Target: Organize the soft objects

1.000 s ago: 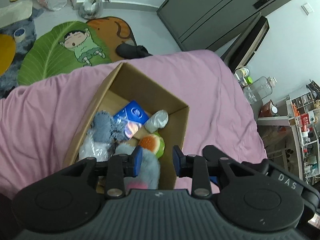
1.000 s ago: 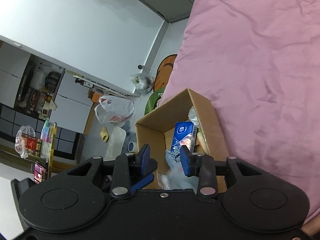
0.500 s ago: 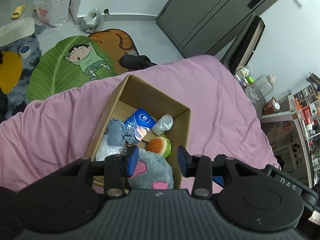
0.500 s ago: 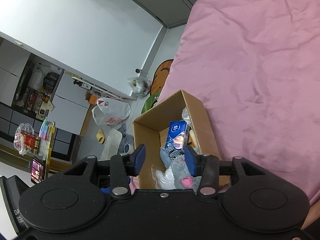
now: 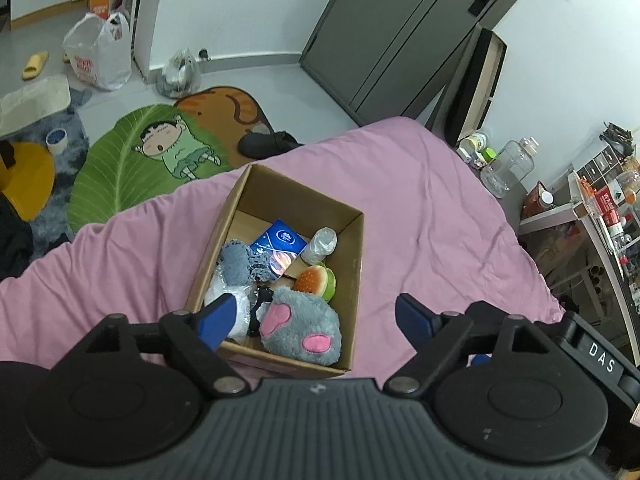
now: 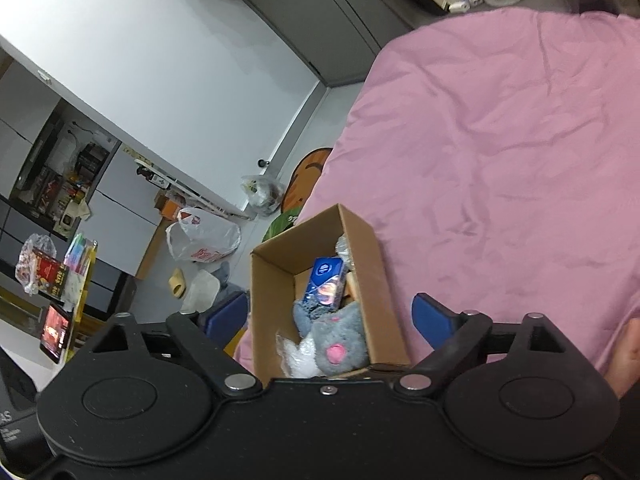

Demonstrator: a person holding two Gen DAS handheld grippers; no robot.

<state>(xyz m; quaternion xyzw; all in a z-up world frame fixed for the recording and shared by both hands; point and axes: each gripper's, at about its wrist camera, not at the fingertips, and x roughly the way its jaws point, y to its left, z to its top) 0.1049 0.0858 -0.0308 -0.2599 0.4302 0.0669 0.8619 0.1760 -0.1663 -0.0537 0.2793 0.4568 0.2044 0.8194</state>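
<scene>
A cardboard box [image 5: 352, 280] sits on the pink bedsheet [image 5: 432, 208]. Inside it lie a grey plush with pink pads [image 5: 300, 330], a burger toy [image 5: 314, 280], a blue tissue pack [image 5: 280, 244], a grey knit piece [image 5: 236, 260], a clear plastic roll [image 5: 320, 240] and a white plastic bag [image 5: 224, 296]. My left gripper [image 5: 310, 318] is open and empty, above the box's near end. In the right wrist view the box [image 6: 372, 280] and the plush [image 6: 340, 344] show below my right gripper [image 6: 330, 314], which is open and empty.
The bed edge drops to a floor with a green leaf rug [image 5: 132, 160], an orange rug [image 5: 228, 116], black shoes [image 5: 268, 144] and a plastic bag [image 5: 100, 52]. A shelf with bottles [image 5: 508, 164] stands at the right. Grey wardrobe doors [image 5: 400, 32] stand behind.
Both grippers have lifted up and back from the box and opened wide. The grey plush, near the left fingers a second ago, now lies free in the box.
</scene>
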